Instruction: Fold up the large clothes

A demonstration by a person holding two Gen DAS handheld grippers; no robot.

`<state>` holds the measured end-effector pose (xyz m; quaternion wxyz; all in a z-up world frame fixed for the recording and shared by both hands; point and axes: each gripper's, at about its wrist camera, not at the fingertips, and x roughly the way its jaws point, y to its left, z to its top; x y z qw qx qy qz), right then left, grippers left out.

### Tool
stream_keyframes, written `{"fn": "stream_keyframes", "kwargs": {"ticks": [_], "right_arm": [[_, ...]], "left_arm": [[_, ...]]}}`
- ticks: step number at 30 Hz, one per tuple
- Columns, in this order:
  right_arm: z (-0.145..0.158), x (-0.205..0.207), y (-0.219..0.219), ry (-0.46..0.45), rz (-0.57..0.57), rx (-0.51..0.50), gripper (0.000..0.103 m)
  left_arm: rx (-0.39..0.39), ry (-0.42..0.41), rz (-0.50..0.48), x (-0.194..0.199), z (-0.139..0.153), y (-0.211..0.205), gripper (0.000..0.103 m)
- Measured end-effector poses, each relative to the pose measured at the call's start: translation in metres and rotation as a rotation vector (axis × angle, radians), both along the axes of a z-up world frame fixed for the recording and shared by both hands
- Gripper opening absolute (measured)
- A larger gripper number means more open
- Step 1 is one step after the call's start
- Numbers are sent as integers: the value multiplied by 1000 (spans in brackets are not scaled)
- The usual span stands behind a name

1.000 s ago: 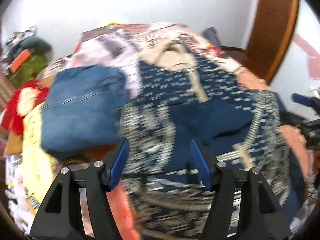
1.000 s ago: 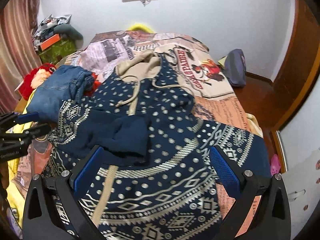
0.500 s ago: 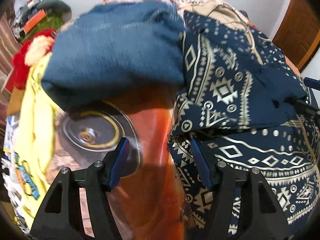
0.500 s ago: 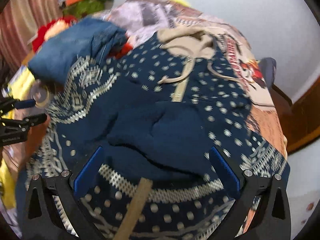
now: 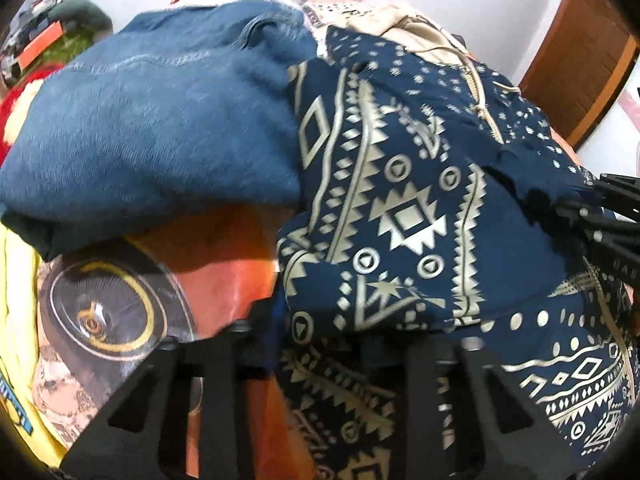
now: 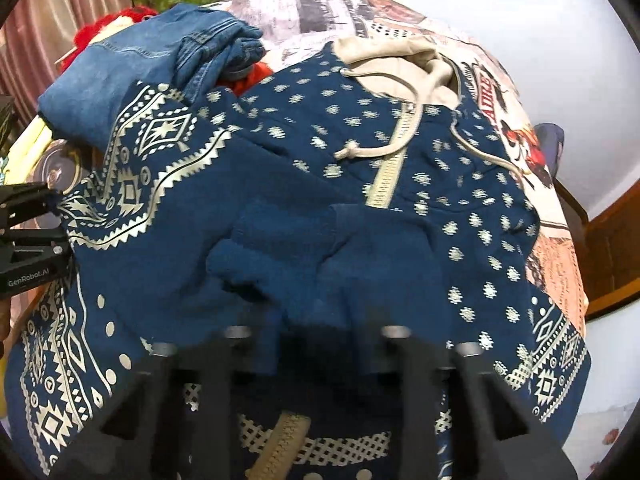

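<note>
While the navy patterned hoodie [image 6: 320,208] lies spread front-up across the bed, its beige hood [image 6: 396,68] points toward the far wall and its left sleeve [image 5: 400,208] is folded in over the chest, the plain blue cuff [image 6: 280,256] resting near the zipper. I see my left gripper [image 5: 320,332] down at the sleeve's near edge, where the cloth drapes over the fingers and blur hides their tips, so I cannot tell whether they are clamped on fabric. My right gripper [image 6: 316,340] sits low against the cuff and the dark fold just below it; its fingers are smeared and partly covered by cloth too, and I cannot tell their state either. Just beside the sleeve on the left, a folded pair of blue jeans [image 5: 152,120] touches the hoodie's shoulder. Under both lies a printed bedsheet [image 5: 224,248] with orange patches and a round emblem. Farther left I make out a red plush toy [image 6: 116,24], and beyond the bed a white wall [image 6: 520,12] and a brown wooden door [image 5: 580,64].
</note>
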<state>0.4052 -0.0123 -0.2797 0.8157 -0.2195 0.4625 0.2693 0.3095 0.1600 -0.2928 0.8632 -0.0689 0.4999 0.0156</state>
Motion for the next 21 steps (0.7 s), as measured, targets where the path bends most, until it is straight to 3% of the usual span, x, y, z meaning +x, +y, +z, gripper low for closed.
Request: {"fn": "stream_keyframes", "kwargs": {"ticks": [4,9,13,17,21], "right_arm": [[19,0,-11,-55,-40,52,12],[64,6,-52,-150,-158,145,12],[85,13,-89,-172,-249,203,11],[84,21,-123,-142,-333,249,11],[63,18,-147,-66,-380,269,11]], "left_arm": [[13,-35,31,-5,10,-2,9],[66,-71,47,-20,33,-5,6],[138,-82,78,-32,40,-7,5],[113,-63,143,-30,37,3,5],[119,-31,151,-30,29,4,5]]}}
